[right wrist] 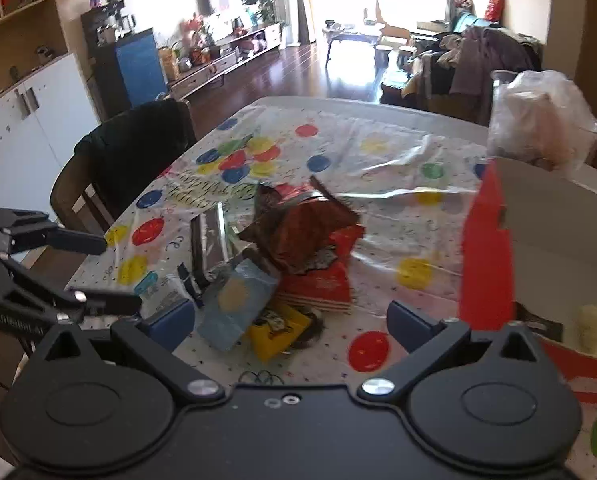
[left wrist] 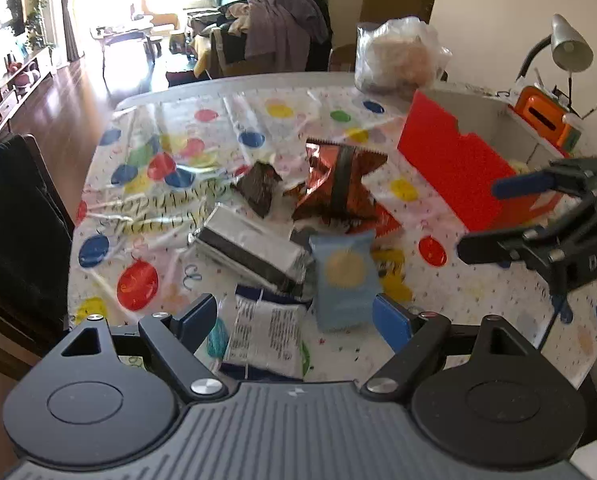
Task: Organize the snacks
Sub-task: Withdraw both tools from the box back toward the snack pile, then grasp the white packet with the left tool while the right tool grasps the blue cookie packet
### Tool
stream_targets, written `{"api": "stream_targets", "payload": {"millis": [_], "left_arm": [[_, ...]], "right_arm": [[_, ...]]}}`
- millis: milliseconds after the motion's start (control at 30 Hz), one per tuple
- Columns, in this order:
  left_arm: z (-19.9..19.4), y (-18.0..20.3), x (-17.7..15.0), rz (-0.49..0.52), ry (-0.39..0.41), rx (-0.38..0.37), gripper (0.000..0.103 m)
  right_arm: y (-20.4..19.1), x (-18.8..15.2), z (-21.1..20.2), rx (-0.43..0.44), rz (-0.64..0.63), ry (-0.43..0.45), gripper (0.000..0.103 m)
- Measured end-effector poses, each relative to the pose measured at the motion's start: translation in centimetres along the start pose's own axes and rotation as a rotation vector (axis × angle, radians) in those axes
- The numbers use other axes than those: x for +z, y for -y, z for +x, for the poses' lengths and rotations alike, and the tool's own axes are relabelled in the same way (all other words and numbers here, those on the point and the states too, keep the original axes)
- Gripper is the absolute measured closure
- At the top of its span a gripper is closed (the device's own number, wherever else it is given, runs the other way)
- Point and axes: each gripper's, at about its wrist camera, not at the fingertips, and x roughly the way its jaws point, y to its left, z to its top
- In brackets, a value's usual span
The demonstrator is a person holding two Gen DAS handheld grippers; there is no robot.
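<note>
A pile of snack packets lies mid-table: a light blue packet with a yellow circle [left wrist: 344, 280] [right wrist: 236, 304], a silver-and-black packet [left wrist: 254, 250] [right wrist: 210, 238], an orange-brown bag [left wrist: 338, 184] [right wrist: 298, 236], a white packet with small print [left wrist: 266, 334], a yellow packet [right wrist: 276, 332] and a red one [right wrist: 318, 288]. A red cardboard box [left wrist: 458, 168] [right wrist: 486, 256] stands open at the right, with a pale snack [right wrist: 596, 330] inside. My left gripper [left wrist: 296, 320] [right wrist: 104, 272] is open and empty above the near packets. My right gripper [right wrist: 290, 322] [left wrist: 484, 216] is open and empty beside the box.
The table carries a balloon-print cloth [left wrist: 138, 200] [right wrist: 378, 152]. A clear plastic bag of food [left wrist: 398, 56] [right wrist: 538, 120] stands at the far edge. A dark chair [left wrist: 14, 208] [right wrist: 134, 148] is at the left side. A desk lamp [left wrist: 570, 46] and an orange item [left wrist: 542, 114] stand behind the box.
</note>
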Motion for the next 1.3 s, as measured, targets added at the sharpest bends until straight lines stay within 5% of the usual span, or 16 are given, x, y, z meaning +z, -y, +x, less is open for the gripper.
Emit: {"api": "stream_targets", "payload": {"millis": [233,333,500,800,1067,1300], "left_arm": [[2.2,-0.8,-1.5,0.032,-0.031,-0.048,0.018],[3.3,-0.9,-1.8,0.039,-0.057,-0.064,0.028],[5.1,-1.2,-1.8,0.046,-0.078,-0.039,0.029],[6.9,-1.2,-1.6,0.061,-0.108,-0.007,0.030],[7.4,-1.6,-1.7,0.028,-0.127,0.015,0.044],[7.3,-1.3,-1.7,0.030,-0.128,0.033,0.054]], "right_arm": [[-1.6,0.7,3.2,0.028,-0.034,-0.062,0.003],[-2.0,1.0,4.2,0.034,-0.035,-0.084,0.004],[-2.4,1.2,5.6,0.042,-0.044,-0.108,0.010],[-3.2,1.5,9.2,0.036,-0.046,-0.168,0.029],[-3.1,1.1,11.0,0.023,-0.013,-0.192,0.054],[-3.2,0.7,10.5,0.018,-0.002,-0.159,0.060]]}}
